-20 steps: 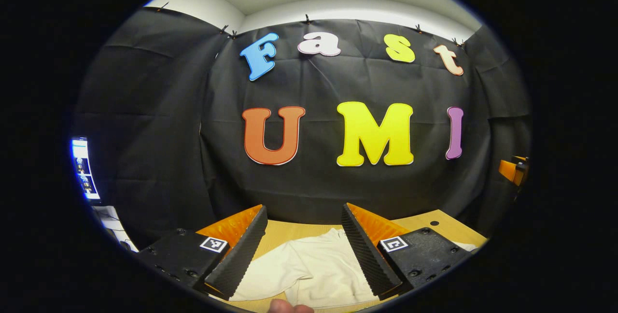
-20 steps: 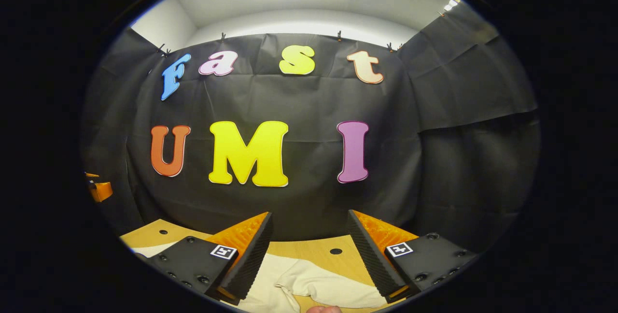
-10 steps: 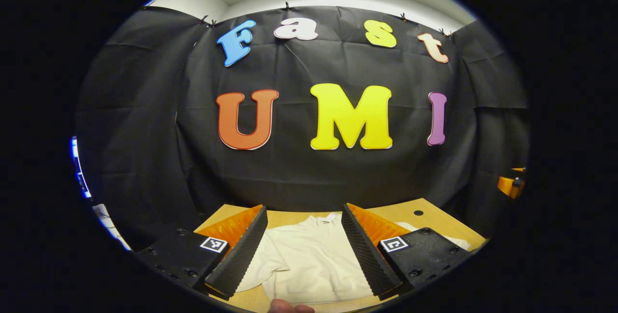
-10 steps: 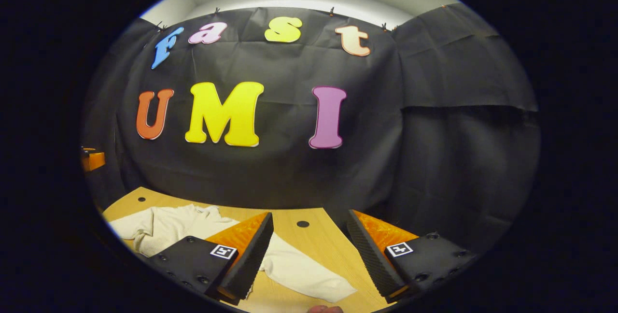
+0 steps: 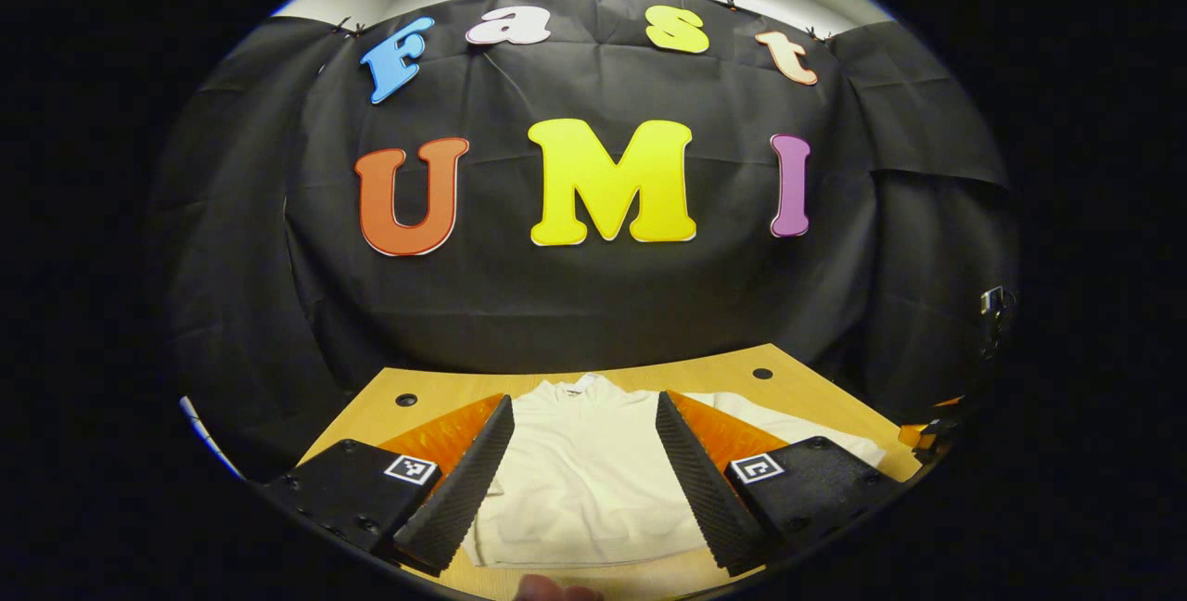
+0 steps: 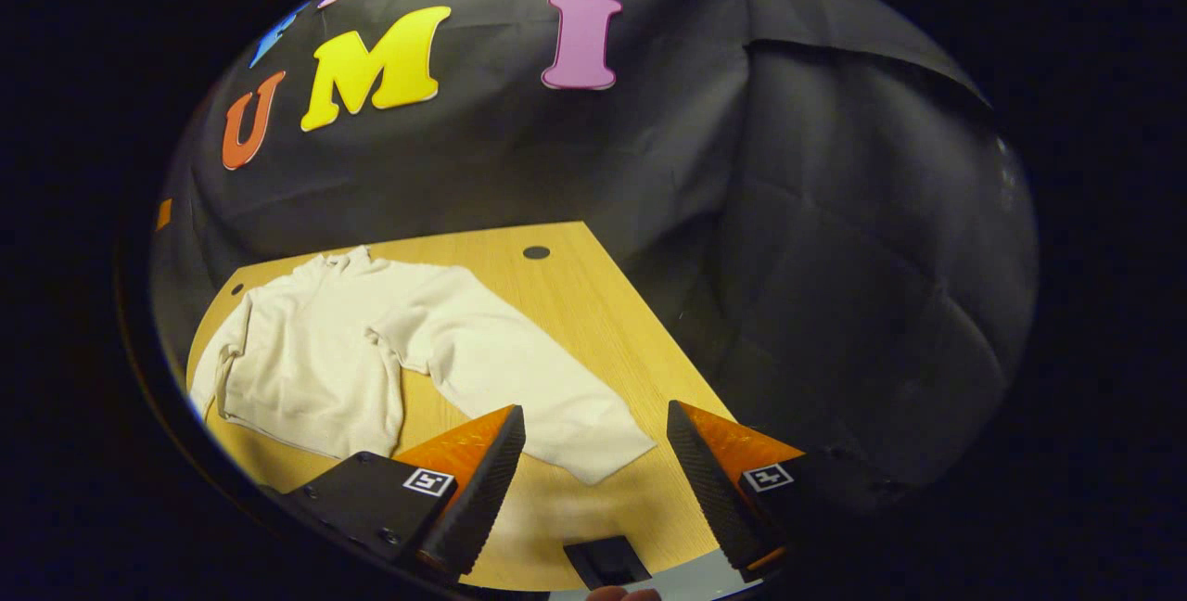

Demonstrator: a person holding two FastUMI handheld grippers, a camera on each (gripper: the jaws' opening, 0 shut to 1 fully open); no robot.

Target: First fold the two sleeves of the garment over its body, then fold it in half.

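Both my cameras are tipping down since a second ago, so more of the table is coming into sight, and my right gripper is swinging out toward the cuff of the sleeve that is lying spread beside the garment. I am holding my left gripper spread and empty above the garment's hem, and the right one likewise parted, pinching nothing. I am aiming to nip the cuff cleanly; no readable brand is showing on the garment.
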